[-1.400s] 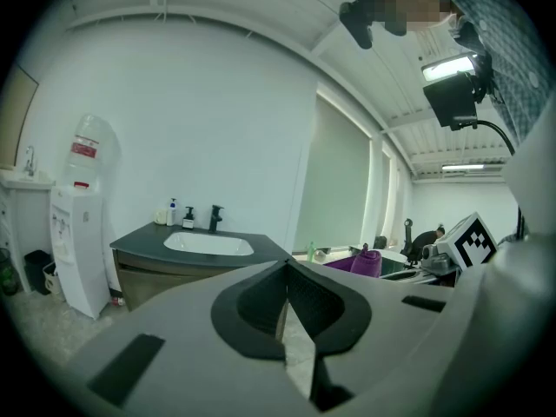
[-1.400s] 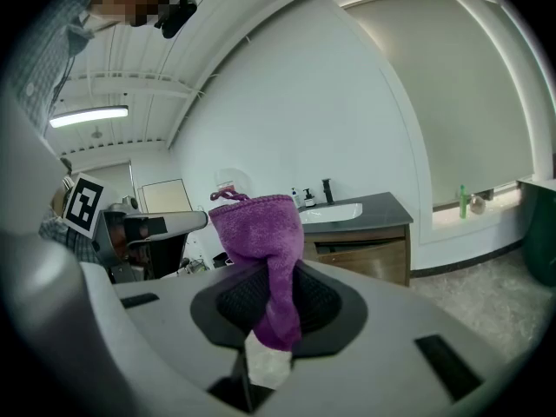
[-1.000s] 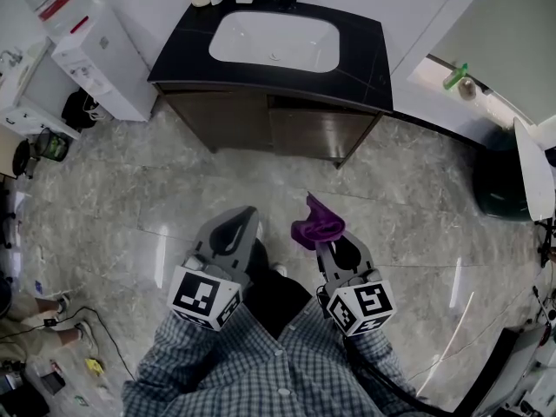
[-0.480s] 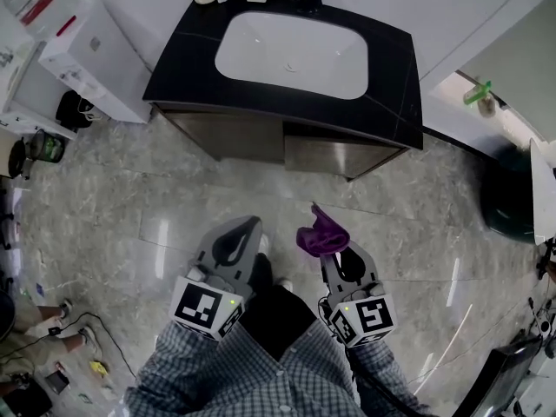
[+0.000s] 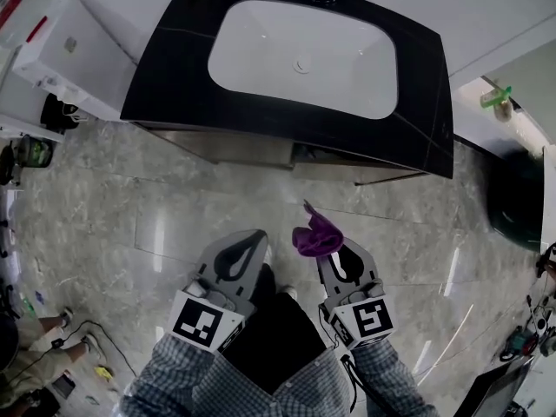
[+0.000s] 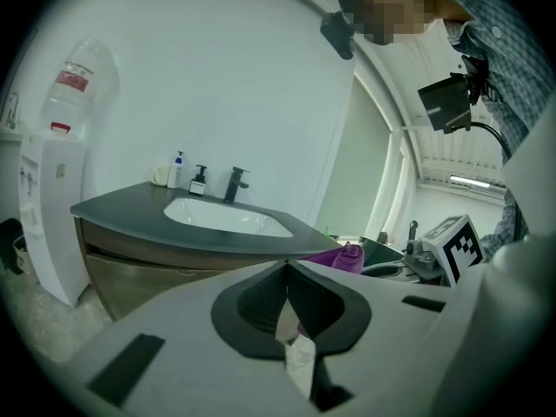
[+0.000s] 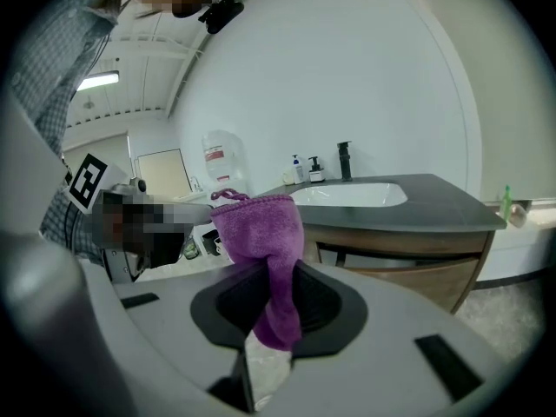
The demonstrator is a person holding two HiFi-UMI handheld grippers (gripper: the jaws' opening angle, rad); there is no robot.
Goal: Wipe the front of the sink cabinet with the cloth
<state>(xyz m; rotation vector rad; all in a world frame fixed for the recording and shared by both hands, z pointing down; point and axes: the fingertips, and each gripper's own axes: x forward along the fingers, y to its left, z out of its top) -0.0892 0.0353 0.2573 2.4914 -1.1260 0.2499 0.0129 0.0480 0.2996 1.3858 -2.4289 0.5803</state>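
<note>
Ahead of the two tongs, and well apart from their tips, stands the sink cabinet. Its brown front faces them under a black tabletop with a white basin set into it. The right tongs are clamped on a purple cloth. The right gripper view shows it pinched between the jaws, a bunched part rising above the tips and a short tail hanging into the jaw opening. The cloth is held in the air over the marbled floor, touching neither floor nor cabinet. Just left of them, the left tongs point the same way with their jaws pressed together on nothing. Beyond the tips, at the far edge of the tabletop, a dark faucet and small bottles stand against the white wall. Farther to the left of the left tongs, a white water dispenser stands beside the cabinet. Behind both tongs are the person's checked sleeves.
</note>
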